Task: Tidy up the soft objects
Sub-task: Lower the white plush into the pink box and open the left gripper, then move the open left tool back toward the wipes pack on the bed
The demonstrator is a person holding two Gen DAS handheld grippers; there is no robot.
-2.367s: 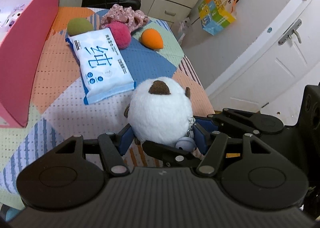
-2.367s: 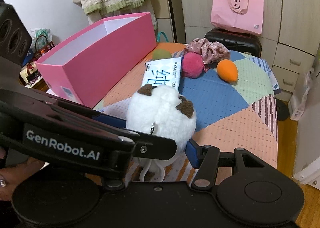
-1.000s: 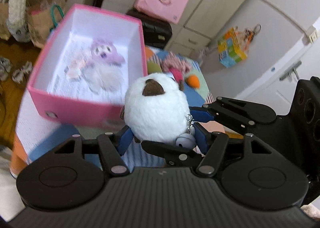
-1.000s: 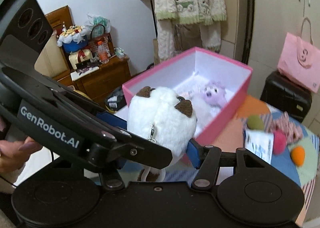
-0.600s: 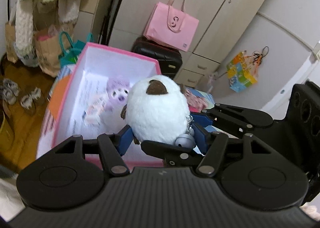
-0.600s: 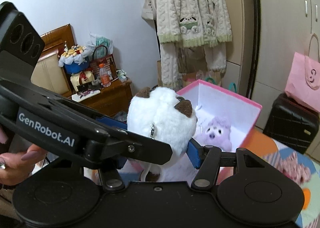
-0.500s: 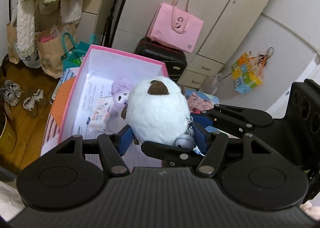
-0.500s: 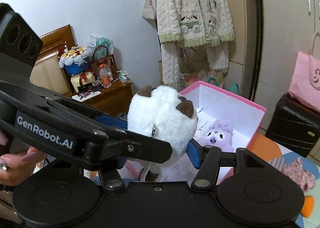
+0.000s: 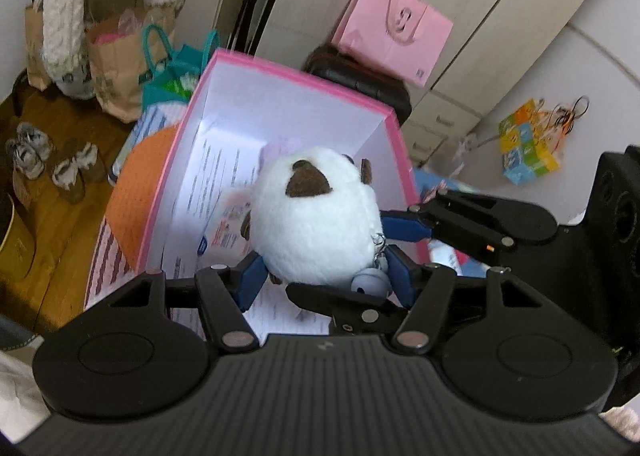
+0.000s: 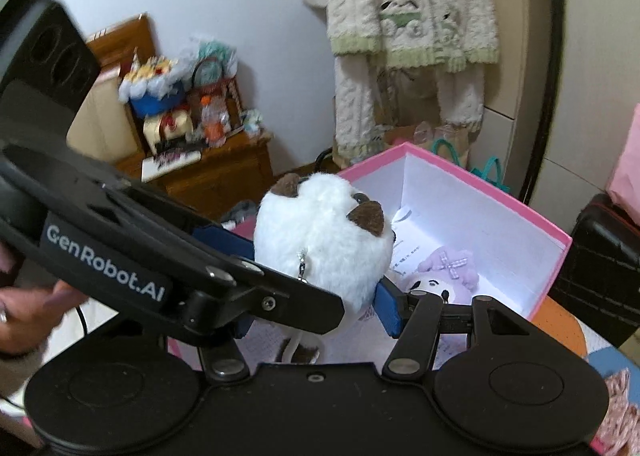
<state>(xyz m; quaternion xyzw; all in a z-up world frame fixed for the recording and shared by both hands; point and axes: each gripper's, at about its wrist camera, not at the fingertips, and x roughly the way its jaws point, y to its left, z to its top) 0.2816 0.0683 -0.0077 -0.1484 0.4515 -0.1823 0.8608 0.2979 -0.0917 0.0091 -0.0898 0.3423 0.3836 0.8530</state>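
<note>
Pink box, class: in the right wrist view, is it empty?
No, a purple plush toy and printed papers lie inside the pink box.

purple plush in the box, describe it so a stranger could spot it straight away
Find the pink box with white inner walls. On its paper-lined floor, by the far right wall, lies a small purple plush with a pale face and a checked bow. The white plush is bigger, has brown ears and is gripped by both tools.

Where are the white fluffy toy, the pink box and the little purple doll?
white fluffy toy (image 9: 316,224), left wrist view, its furry body.
pink box (image 10: 556,276), right wrist view, its right wall.
purple doll (image 10: 444,276), right wrist view, its head.
</note>
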